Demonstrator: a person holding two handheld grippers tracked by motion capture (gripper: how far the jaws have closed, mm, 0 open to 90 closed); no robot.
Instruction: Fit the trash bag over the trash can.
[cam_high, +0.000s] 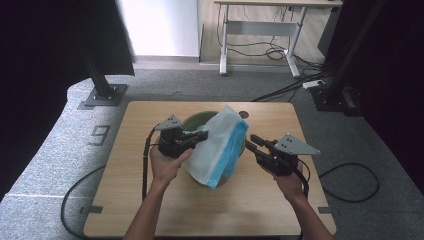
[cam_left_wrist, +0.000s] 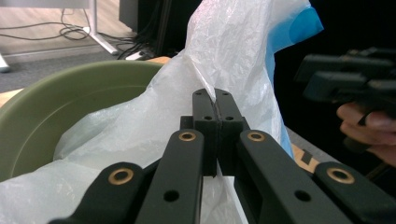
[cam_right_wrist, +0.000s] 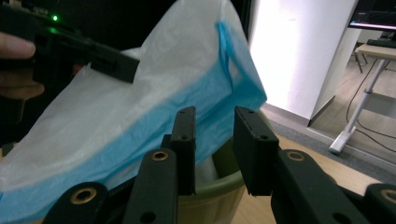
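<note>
Grey carpet surrounds the wooden table (cam_high: 150, 200). Left gripper (cam_left_wrist: 215, 109) is clamped tight on the white-and-blue plastic bag (cam_high: 220, 145) draped over the green bowl (cam_high: 197, 120) at mid-table. Right gripper (cam_right_wrist: 212, 140), jaws parted and holding nothing, sits just beside the bag's blue edge.

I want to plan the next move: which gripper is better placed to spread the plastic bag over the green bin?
Likely the left. The left gripper is already shut on the plastic bag above the green bin. The right gripper has open jaws, empty, beside the bag's blue edge, so it must grasp first.
</note>
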